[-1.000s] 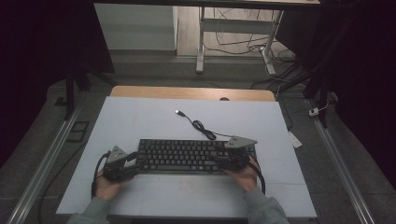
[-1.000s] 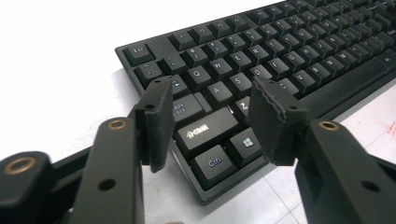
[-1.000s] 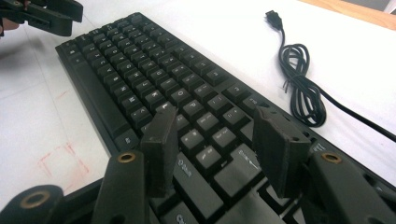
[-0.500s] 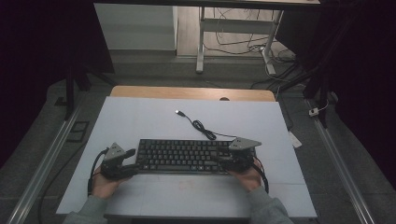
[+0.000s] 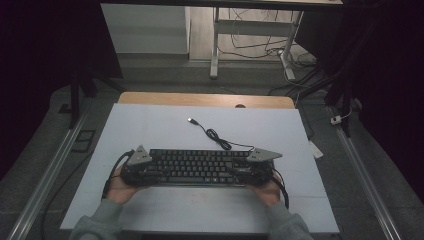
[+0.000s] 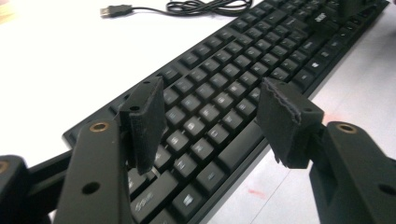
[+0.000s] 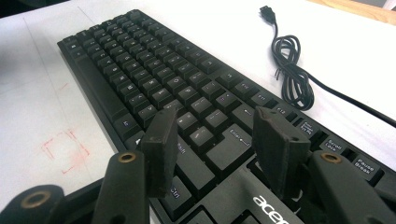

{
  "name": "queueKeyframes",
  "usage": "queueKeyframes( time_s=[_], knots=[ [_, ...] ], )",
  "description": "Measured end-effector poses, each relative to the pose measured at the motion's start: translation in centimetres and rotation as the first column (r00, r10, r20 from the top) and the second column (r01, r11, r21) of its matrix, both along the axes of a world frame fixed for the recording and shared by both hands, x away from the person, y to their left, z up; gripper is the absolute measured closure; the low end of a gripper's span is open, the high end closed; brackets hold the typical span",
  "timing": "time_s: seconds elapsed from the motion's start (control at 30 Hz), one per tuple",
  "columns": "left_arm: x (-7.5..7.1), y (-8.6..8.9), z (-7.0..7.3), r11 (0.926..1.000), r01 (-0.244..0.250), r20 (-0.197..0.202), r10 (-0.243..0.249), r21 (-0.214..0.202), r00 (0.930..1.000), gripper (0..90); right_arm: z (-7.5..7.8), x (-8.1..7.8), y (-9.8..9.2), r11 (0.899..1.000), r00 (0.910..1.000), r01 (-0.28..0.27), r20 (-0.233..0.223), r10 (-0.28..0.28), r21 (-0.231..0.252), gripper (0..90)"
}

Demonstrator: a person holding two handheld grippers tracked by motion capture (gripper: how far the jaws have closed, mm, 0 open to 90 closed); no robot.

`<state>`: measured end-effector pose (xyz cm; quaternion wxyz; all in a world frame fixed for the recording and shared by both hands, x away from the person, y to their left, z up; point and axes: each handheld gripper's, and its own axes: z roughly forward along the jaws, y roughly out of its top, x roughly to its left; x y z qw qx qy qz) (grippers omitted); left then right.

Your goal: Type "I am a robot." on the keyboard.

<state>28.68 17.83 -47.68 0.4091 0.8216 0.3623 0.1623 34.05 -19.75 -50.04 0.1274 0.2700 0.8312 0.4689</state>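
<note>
High view: the left gripper, jaws just opening and spread above the keys, sits at one end of the black keyboard lying flat on the white table; the right gripper hangs released over the other. Stiff, light, smooth plastic, probably best held by both short ends.

A lab-like workroom: a white board on a wooden table, metal rails on both sides, loose cables under a desk frame behind.
</note>
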Motion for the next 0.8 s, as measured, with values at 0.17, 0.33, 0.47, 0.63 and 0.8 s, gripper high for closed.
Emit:
queueKeyframes(
  time_s=[0.17,0.33,0.47,0.63,0.8],
  knots=[
    [0.7,-0.7,0.0,0.9987,0.039,-0.038,-0.04,-0.033,0.9985,46.5,-0.1,0.1,0.0,1.0,1.0,0.006,-0.003,-0.006,-0.003,50.9],
    [1.0,-1.4,-0.9,0.9974,0.071,-0.062,-0.072,-0.012,0.9955,53.9,-0.2,0.1,0.2,1.0,1.0,0.002,-0.005,-0.002,-0.008,50.9],
    [0.9,-2.1,-1.3,0.9933,0.116,-0.073,-0.115,-0.002,0.9906,61.3,-0.3,0.1,0.3,1.0,1.0,0.002,-0.006,-0.002,-0.027,50.9],
    [0.7,-3.1,-1.8,0.9857,0.169,-0.085,-0.167,0.008,0.9823,78.5,-0.3,0.2,0.1,1.0,1.0,0.008,-0.004,-0.008,-0.028,50.9],
    [0.5,-4.1,-2.2,0.9786,0.204,-0.099,-0.2,0.029,0.9747,88.7,-0.2,0.1,0.1,0.999,0.9999,0.012,0.0,-0.012,-0.034,50.9]
  ],
)
